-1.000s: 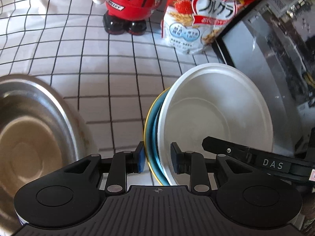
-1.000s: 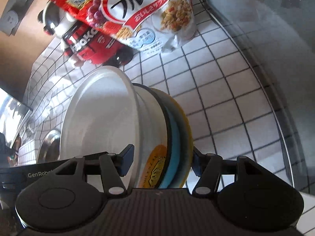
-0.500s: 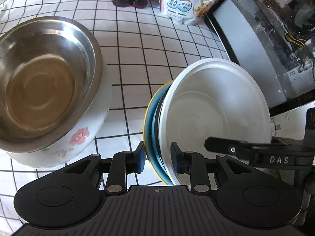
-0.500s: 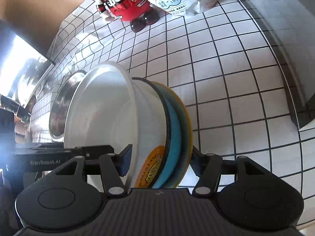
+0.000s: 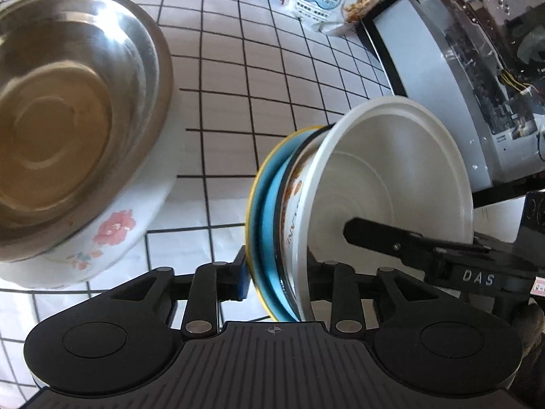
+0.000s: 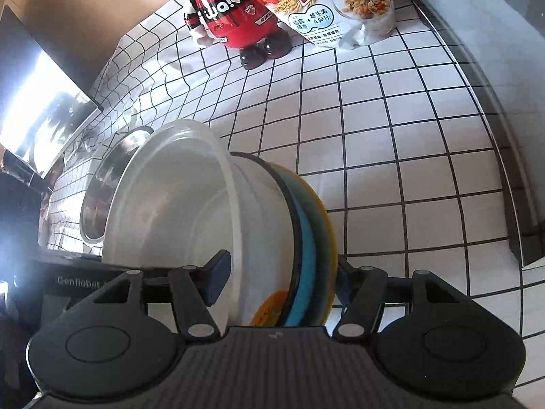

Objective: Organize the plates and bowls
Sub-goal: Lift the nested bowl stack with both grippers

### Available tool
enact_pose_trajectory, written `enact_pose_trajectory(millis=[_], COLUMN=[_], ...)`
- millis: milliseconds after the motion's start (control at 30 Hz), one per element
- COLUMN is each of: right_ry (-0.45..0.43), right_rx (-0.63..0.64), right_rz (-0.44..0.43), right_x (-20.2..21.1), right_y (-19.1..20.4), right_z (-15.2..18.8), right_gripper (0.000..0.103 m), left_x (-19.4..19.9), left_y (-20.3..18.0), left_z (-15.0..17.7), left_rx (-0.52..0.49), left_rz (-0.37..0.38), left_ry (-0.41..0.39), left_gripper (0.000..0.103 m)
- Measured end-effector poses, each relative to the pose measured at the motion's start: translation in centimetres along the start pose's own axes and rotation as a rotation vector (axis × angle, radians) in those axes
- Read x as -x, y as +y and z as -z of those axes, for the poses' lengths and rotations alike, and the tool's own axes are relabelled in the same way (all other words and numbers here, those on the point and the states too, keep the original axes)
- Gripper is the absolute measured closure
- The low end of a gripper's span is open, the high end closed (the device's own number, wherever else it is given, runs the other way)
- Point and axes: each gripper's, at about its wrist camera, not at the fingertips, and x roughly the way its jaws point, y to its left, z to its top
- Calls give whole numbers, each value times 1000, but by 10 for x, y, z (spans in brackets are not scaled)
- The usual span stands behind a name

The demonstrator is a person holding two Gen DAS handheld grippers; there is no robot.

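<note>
1. The stack sits on edge between my two claws, above the checked cloth (image 5: 259, 78) at the six o'clock end of both views. It is a white bowl (image 5: 391, 177) nested against a blue plate (image 5: 269, 197), with a yellow plate (image 5: 252, 197) behind that.
2. My left claw (image 5: 279, 272) points steeply down and straddles the stack's lower rim. Its jaws have just been opening with the stack between them. The blue pad at nine o'clock lies against the yellow plate's back. The other pad is hidden behind the bowl's rim, so I cannot tell whether I am pressing.
3. My right claw (image 6: 279, 276) also tilts steeply down and is clamped on the stack. One pad is inside the bowl and the other is behind the yellow plate.
4. The bowl is plain white inside, and its mouth opens toward three o'clock in my left view. Orange and black print shows on its outer wall, with a dark band where it meets the blue plate.
5. At ten o'clock from the stack, a steel bowl (image 5: 68, 109) is nested in a white flowered bowl (image 5: 112, 235) on the cloth.
6. At twelve o'clock stand a cereal bag (image 5: 327, 0) and a red figure (image 6: 235, 13).
7. At two o'clock is a computer case (image 5: 460, 78).
</note>
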Motion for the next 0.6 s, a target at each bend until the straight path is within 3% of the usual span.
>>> enact_pose_trajectory(millis=[133,300,433,600], right_ry=[-5,3,1,-1], right_rx=[-16,-44,-55,-43], right_rz=[3,34,19,17], right_x=[-2,-4,-5,-4], right_y=[0,-5,-7,-6], right_z=[1,6,11,12], right_gripper=[40,40,40,40], left_x=[-7,-5,-7,-12], left_y=[1,-10,-10,-2], left_z=[1,6,3,-1], left_rx=[34,-73,-85,-6], left_rz=[33,-12,-4,42], left_ry=[-9,-59,-62,-33], left_gripper=[58,52,50,48])
